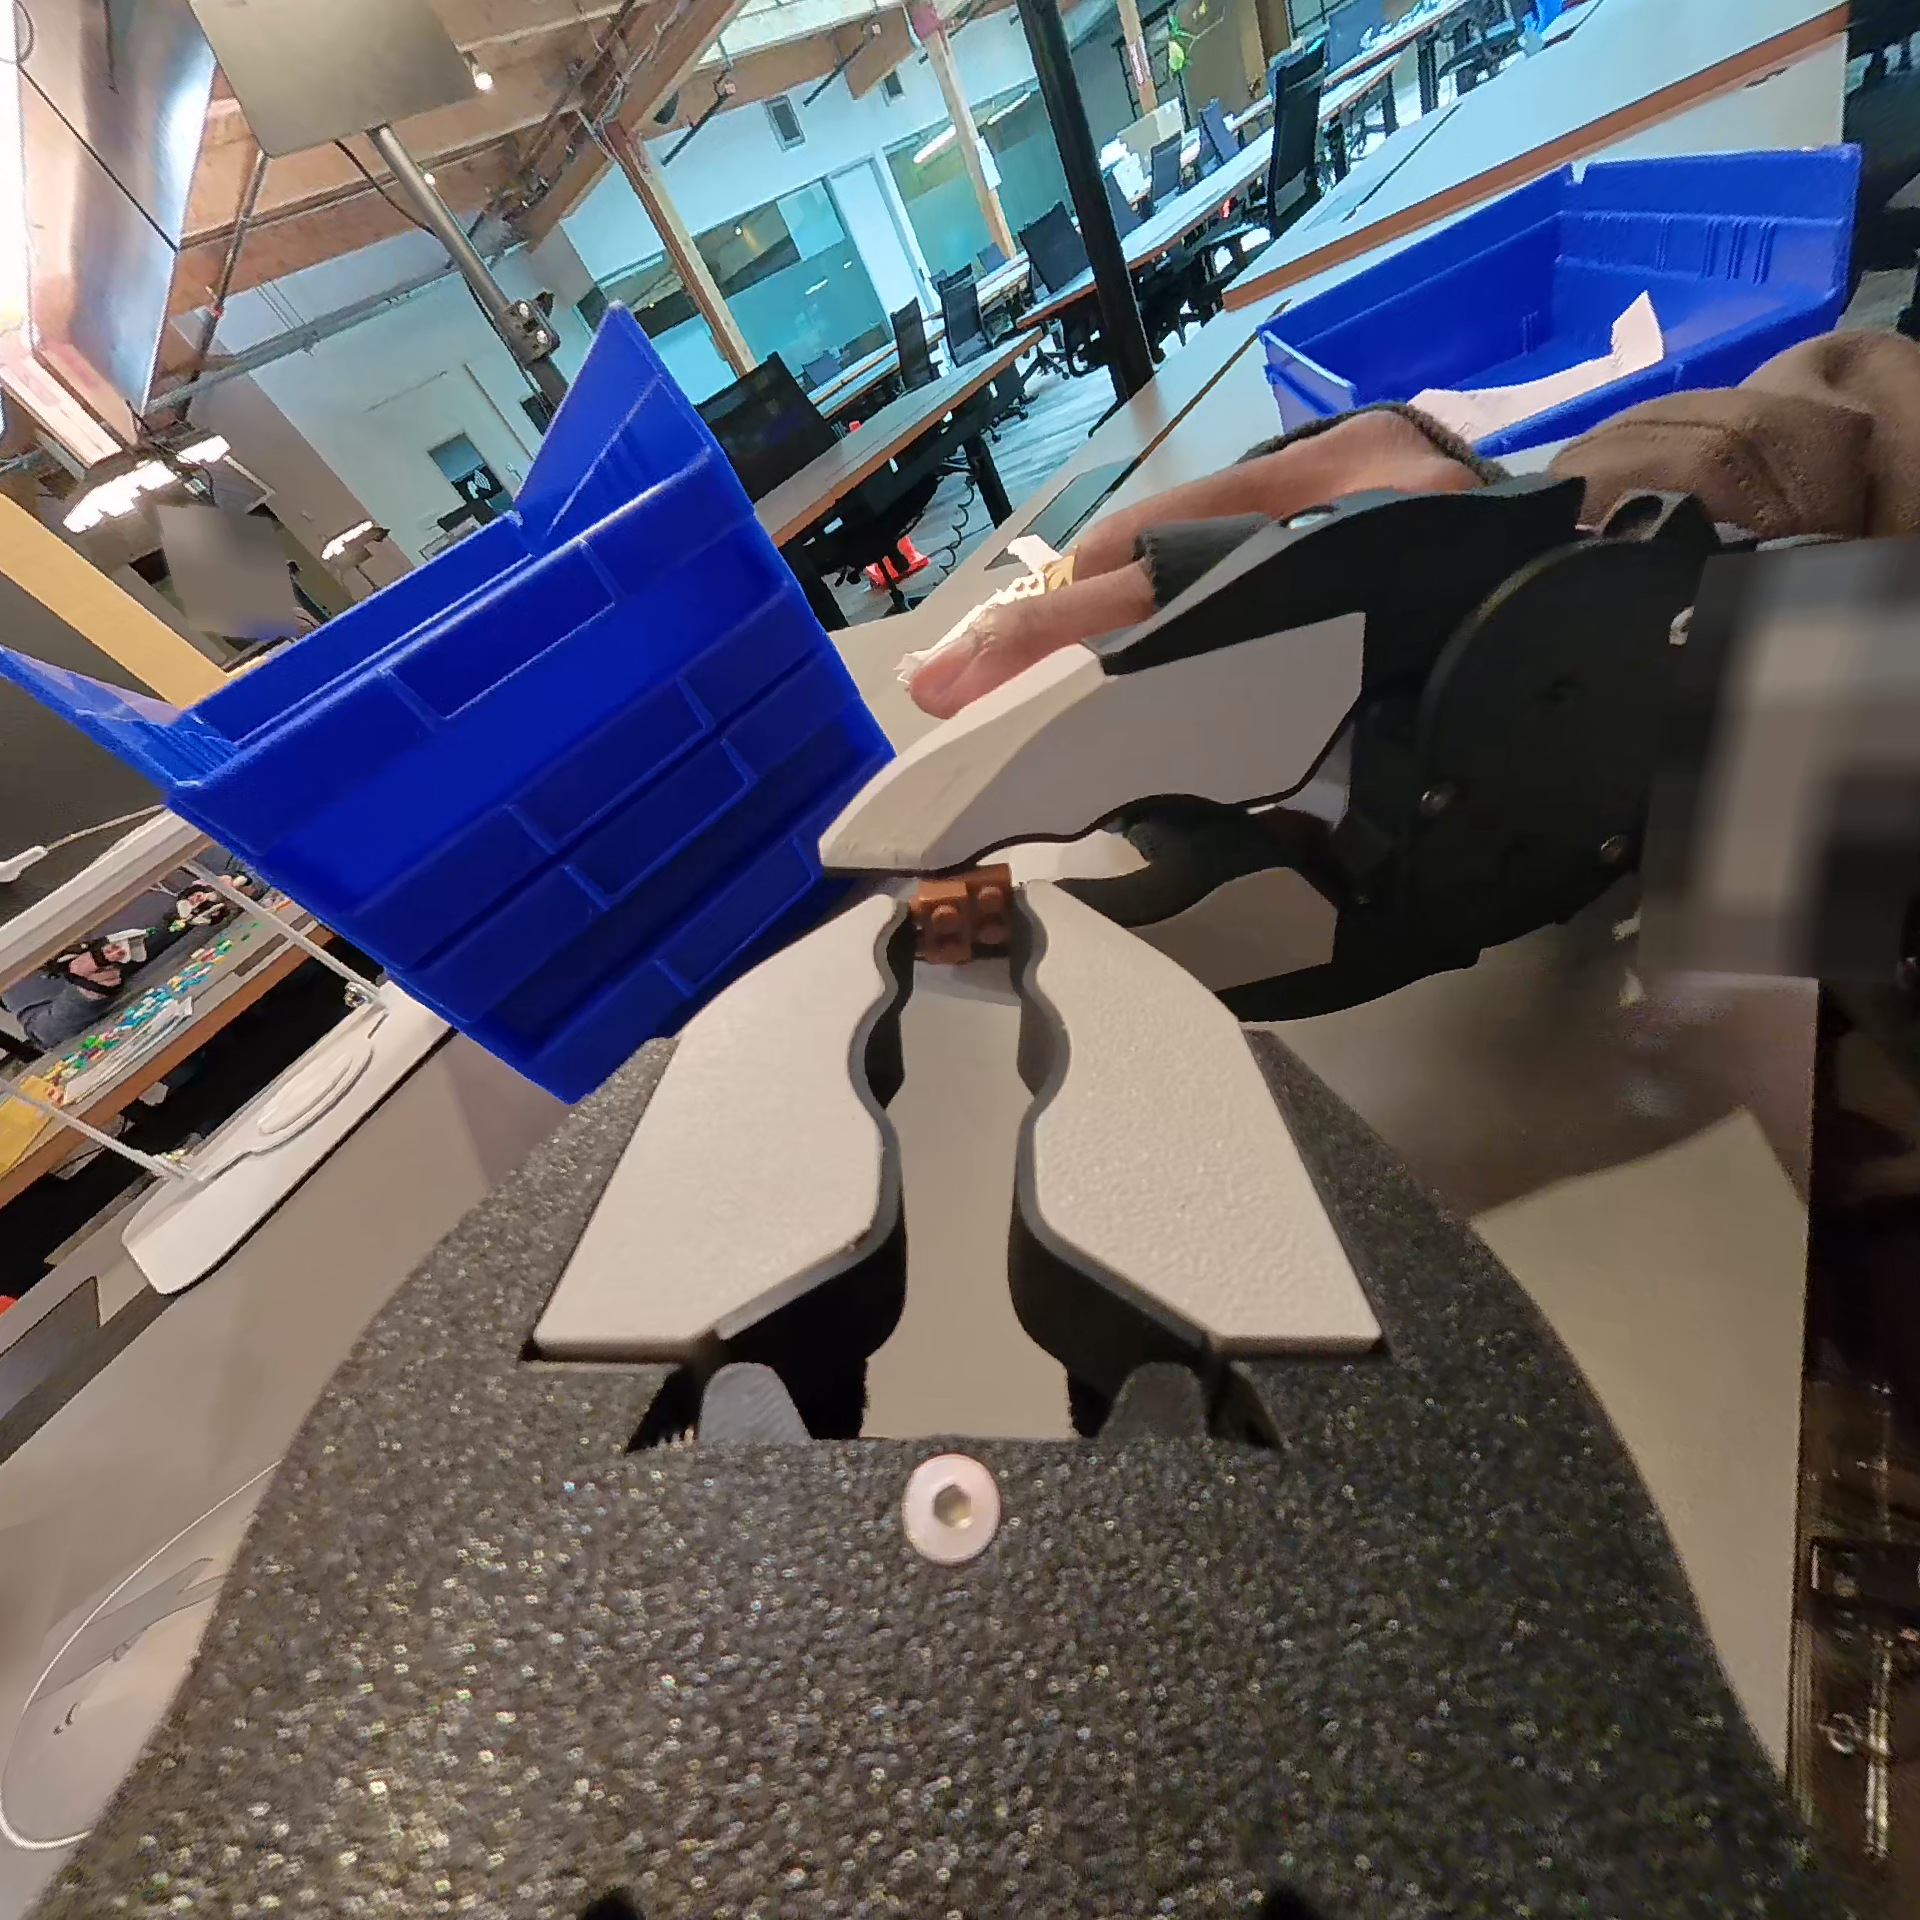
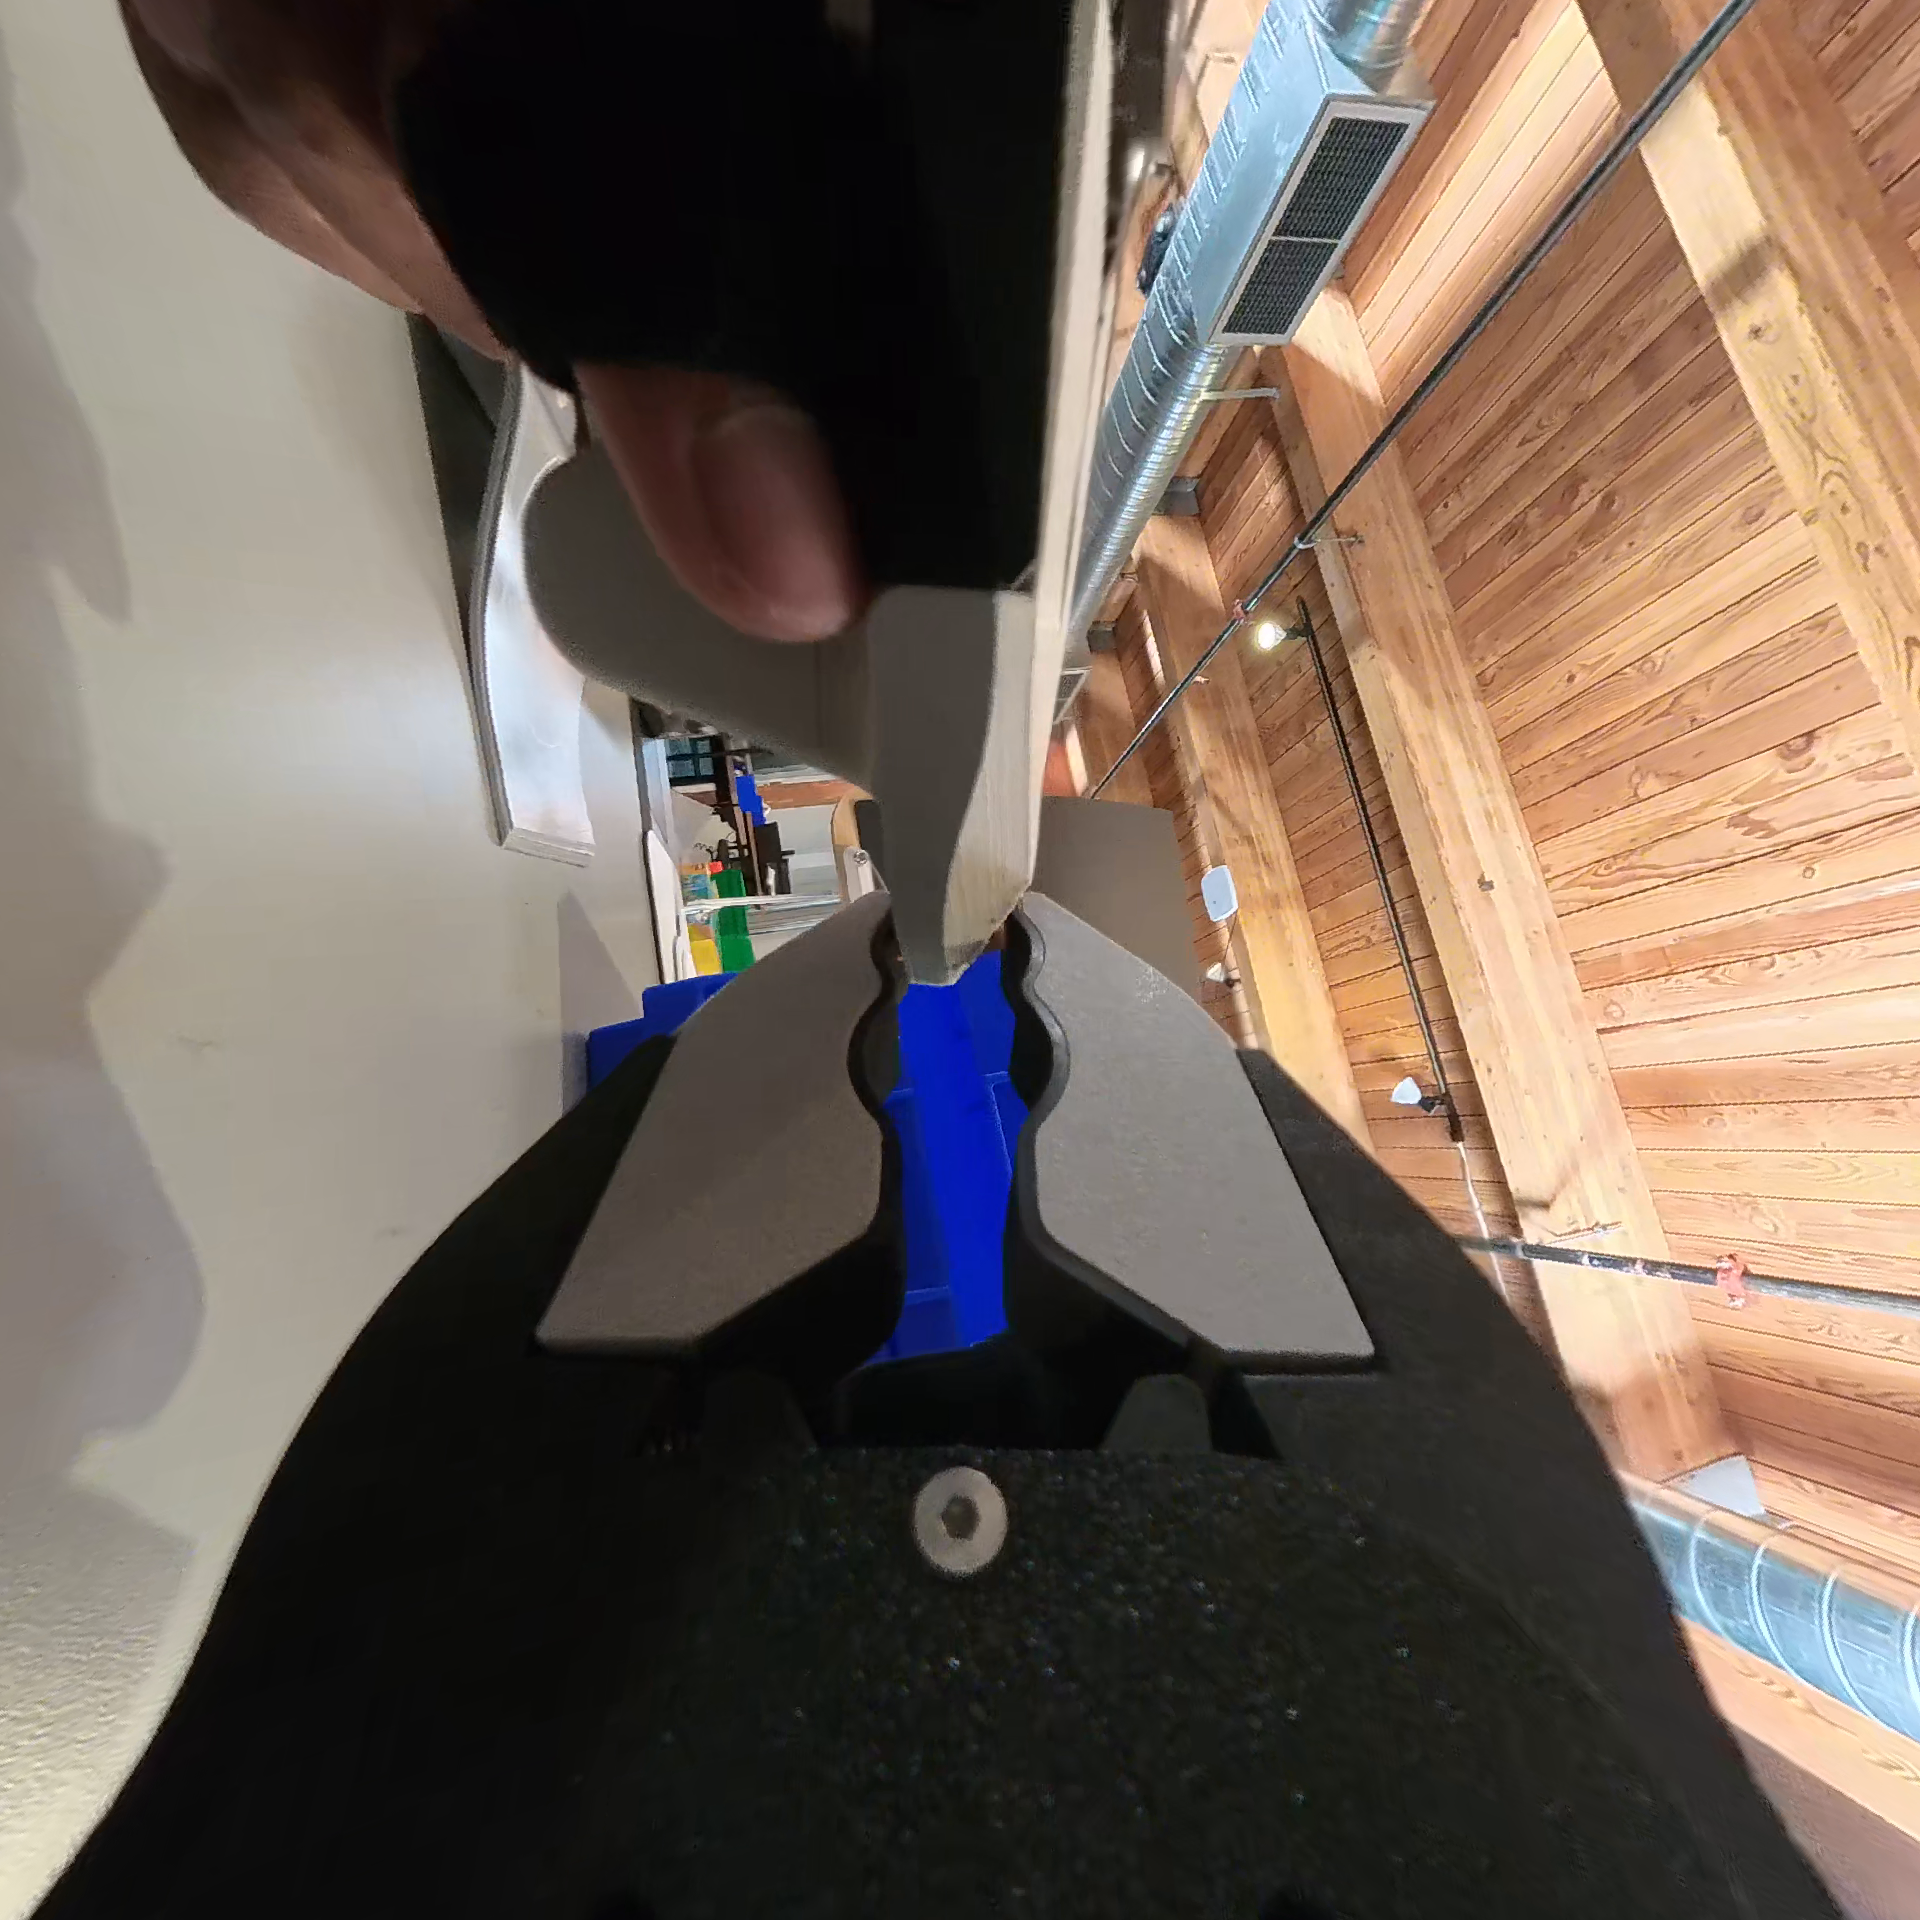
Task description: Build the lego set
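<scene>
Left gripper [image 1: 961, 906] body: black, rough, grainy, faint sparkle; fingers [image 1: 748, 1122] grey, matt, fine-pebbled; pale metal screw [image 1: 951, 1507] in body. Brown brick [image 1: 961, 923]: glossy plastic, studded. Blue bins [image 1: 540, 790]: smooth, shiny moulded plastic. Glove [image 1: 1205, 556]: black cloth, fingerless. Sleeve [image 1: 1745, 436]: brown, soft fleece-like cloth. Table [image 1: 1621, 1278]: grey, smooth, slight sheen. Ceiling [image 2: 1558, 727]: knotty wood planks, beams. Duct [image 2: 1174, 395]: ribbed, shiny metal.
</scene>
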